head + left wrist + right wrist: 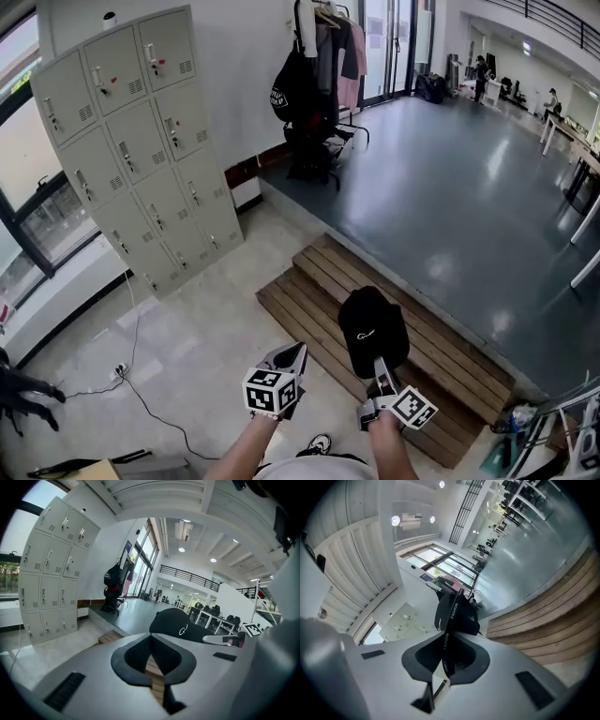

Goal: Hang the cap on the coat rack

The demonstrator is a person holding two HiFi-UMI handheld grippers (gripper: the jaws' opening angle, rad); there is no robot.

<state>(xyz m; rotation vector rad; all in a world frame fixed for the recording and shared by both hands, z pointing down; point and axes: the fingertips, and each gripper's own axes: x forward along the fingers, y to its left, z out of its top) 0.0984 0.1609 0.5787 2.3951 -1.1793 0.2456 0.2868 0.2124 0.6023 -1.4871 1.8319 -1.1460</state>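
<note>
While the right gripper (382, 370) clamps the cap (373, 330) by its strap and the left gripper (296, 354) is closed empty, the carry seems in hand; next, likely, reaching the far coat rack (302, 23).

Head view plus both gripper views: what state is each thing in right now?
cap: held up by its strap, not yet hung.
right gripper: shut on the cap's strap.
left gripper: shut, empty.
coat rack: loaded with clothes and a black bag.
lockers: all doors closed.
</note>
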